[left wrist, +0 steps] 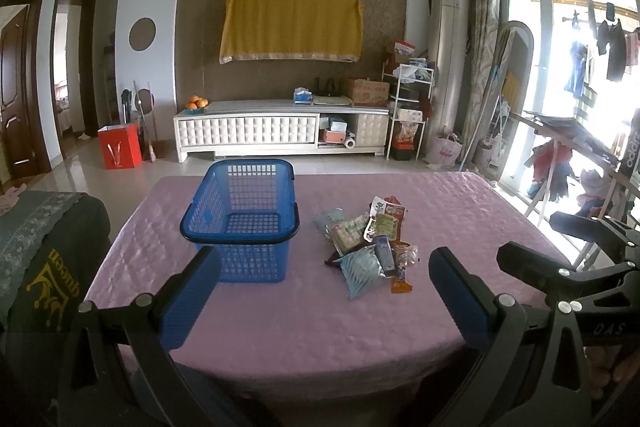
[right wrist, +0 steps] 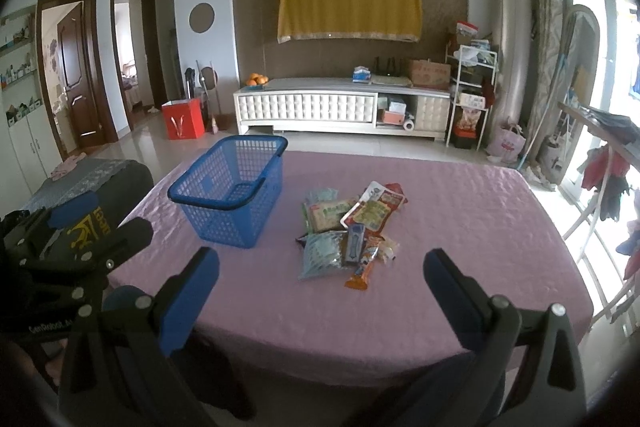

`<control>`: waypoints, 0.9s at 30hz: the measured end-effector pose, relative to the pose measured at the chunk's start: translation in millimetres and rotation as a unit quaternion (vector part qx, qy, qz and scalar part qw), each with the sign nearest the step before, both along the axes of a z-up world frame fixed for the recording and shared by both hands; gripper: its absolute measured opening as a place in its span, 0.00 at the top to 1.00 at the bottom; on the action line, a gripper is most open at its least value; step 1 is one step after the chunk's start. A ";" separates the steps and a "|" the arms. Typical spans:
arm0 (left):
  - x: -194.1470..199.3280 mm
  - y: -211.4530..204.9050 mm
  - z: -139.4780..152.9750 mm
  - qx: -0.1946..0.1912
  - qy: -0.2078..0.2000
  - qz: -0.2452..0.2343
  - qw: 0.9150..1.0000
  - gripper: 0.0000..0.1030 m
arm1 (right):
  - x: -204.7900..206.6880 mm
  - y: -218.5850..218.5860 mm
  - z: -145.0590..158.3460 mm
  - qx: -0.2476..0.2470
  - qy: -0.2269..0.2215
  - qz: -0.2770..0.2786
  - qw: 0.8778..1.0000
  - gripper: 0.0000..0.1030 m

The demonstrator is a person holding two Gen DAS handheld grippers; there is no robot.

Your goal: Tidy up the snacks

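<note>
Left gripper (left wrist: 324, 277): jaws spread wide, nothing between the blue pads; it hangs over the near edge of the table, roughly between basket and snack pile.
Right gripper (right wrist: 322, 273): jaws likewise wide apart and empty, over the near edge, aimed almost straight at the pile.
Snack pile (right wrist: 350, 227): a loose heap of packets on the pink tablecloth (right wrist: 460, 211), mid-table, just right of the basket but not touching it.
Blue basket (left wrist: 240, 215): open-weave plastic, upright, empty as far as can be seen, handle folded down across the near rim; it stands left of the pile.
Nearest packets: a silvery blue pouch (right wrist: 320, 255) and an orange stick wrapper (right wrist: 362, 269) lie at the near edge of the heap, closest to both grippers.
Long axis: the orange stick wrapper runs near-to-far, slightly tilted, so jaws opening left-right would close across its narrow width.
Direction from tongs: the pile lies ahead of both grippers; for the left one it sits ahead and to the right, for the right one nearly dead ahead.
Better-placed arm: probably the right for picking, as it faces the heap squarely; the left is closer to the basket.
Stage: no packet in the basket yet, sorting not begun.
</note>
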State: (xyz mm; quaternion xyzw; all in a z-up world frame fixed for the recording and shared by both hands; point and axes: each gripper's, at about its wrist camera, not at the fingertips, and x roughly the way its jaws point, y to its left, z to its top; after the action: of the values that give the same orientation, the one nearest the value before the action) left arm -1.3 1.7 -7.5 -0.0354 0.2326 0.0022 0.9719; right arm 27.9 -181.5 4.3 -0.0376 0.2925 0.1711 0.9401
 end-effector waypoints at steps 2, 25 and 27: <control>0.3 -1.1 0.4 -0.001 0.001 0.000 1.000 0.00 | 0.5 0.2 -0.4 0.000 0.000 0.000 1.000 0.00; 92.7 -36.1 15.2 0.014 0.042 -0.027 0.999 0.00 | 81.3 -45.2 8.2 0.000 -0.013 -0.011 1.000 0.00; 110.5 -41.1 11.2 0.014 0.053 -0.028 0.998 0.00 | 100.4 -51.1 1.2 -0.001 0.001 -0.010 1.000 0.00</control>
State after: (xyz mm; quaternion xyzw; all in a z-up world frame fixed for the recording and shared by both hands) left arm 109.2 -39.4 3.7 -0.0146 0.2850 -0.0200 0.9582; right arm 128.3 -232.6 5.5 -0.0356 0.2935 0.1613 0.9416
